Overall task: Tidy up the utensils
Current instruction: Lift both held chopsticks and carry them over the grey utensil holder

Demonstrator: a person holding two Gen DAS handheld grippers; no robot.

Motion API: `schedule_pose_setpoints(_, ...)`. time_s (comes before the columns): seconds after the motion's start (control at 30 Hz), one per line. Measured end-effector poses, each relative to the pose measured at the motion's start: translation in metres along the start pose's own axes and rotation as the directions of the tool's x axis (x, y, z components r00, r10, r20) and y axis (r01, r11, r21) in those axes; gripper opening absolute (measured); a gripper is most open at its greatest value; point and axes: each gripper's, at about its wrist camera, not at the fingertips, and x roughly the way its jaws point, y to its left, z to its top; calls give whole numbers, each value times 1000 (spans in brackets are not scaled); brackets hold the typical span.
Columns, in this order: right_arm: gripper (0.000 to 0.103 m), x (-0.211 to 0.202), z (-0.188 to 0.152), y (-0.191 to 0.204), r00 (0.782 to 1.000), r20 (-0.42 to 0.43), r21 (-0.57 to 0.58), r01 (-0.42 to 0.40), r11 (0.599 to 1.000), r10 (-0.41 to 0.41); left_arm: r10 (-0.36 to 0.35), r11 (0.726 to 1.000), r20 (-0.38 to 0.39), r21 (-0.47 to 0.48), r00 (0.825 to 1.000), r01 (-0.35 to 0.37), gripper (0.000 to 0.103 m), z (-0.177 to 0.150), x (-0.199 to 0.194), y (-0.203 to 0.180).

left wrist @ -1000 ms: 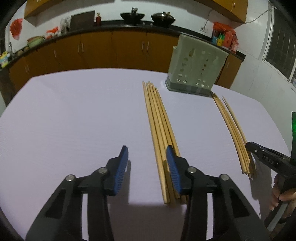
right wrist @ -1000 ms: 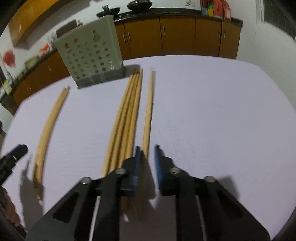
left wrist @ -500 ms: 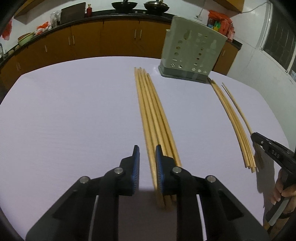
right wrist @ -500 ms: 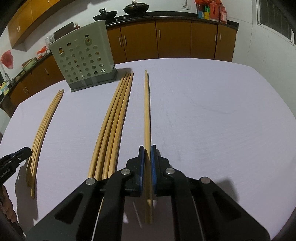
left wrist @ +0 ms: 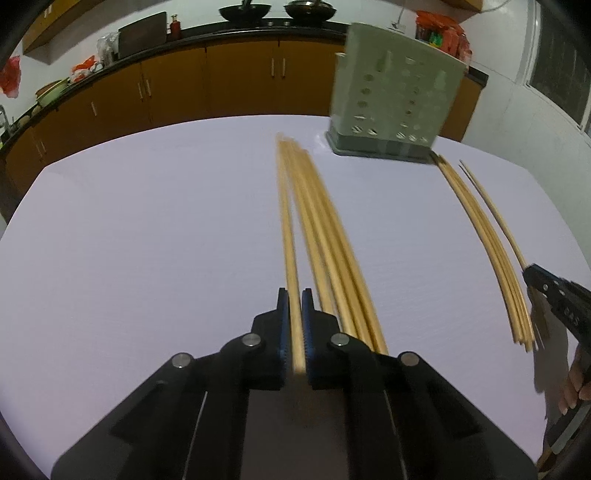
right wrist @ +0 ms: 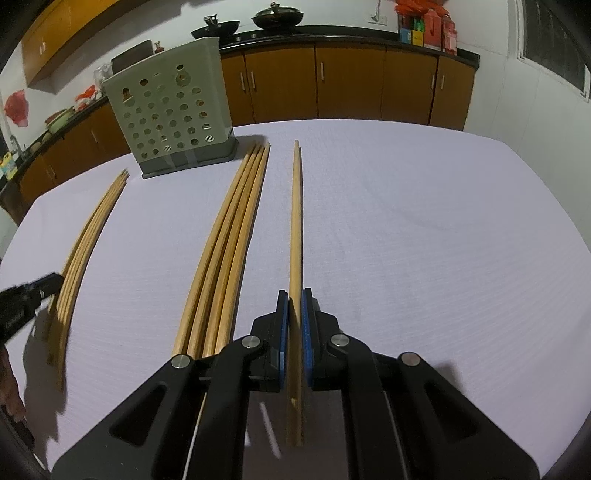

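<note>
Wooden chopsticks lie in two bundles on a white table. My left gripper (left wrist: 293,295) is shut on one chopstick (left wrist: 286,221), the leftmost of the left bundle (left wrist: 328,251). My right gripper (right wrist: 294,295) is shut on a single chopstick (right wrist: 295,206), which stands apart to the right of the right bundle (right wrist: 229,251). A grey-green perforated utensil holder (right wrist: 170,114) stands upright at the back of the table; it also shows in the left wrist view (left wrist: 395,103). The right gripper's tip shows at the right edge of the left wrist view (left wrist: 554,299).
The white table (right wrist: 424,240) ends close behind the holder. Brown cabinets (right wrist: 351,88) and a dark counter with woks (left wrist: 277,11) run along the back wall. The left bundle also shows far left in the right wrist view (right wrist: 88,243).
Both grippers have closed: the left from wide open onto the leftmost chopstick, the right onto the single chopstick. The left gripper's chopstick has shifted slightly away from its bundle.
</note>
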Motion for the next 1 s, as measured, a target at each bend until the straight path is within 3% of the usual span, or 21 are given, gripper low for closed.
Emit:
schedule_pose_setpoints(0.13,8,3,5,-12,1000,11,24,20,1000,-21,11,999,7,-35,1000,-10,8,-2,-1,21)
schedule_pose_setpoints(0.67,8,-15,-7,-21,999,35,45,12,999,-13,-3,1000,40,11,999,2,8,-21,-21,18)
schedule_pose_setpoints(0.8,8,-50,8,-25,988,154,39,11,999,-17,5,999,145,33,989,-10,8,-7,-55,22)
schedule_pose_setpoints(1.0,8,-102,43,-25,945,327,25,7,1000,-15,-7,1000,331,14,944,3,8,34,-116,33)
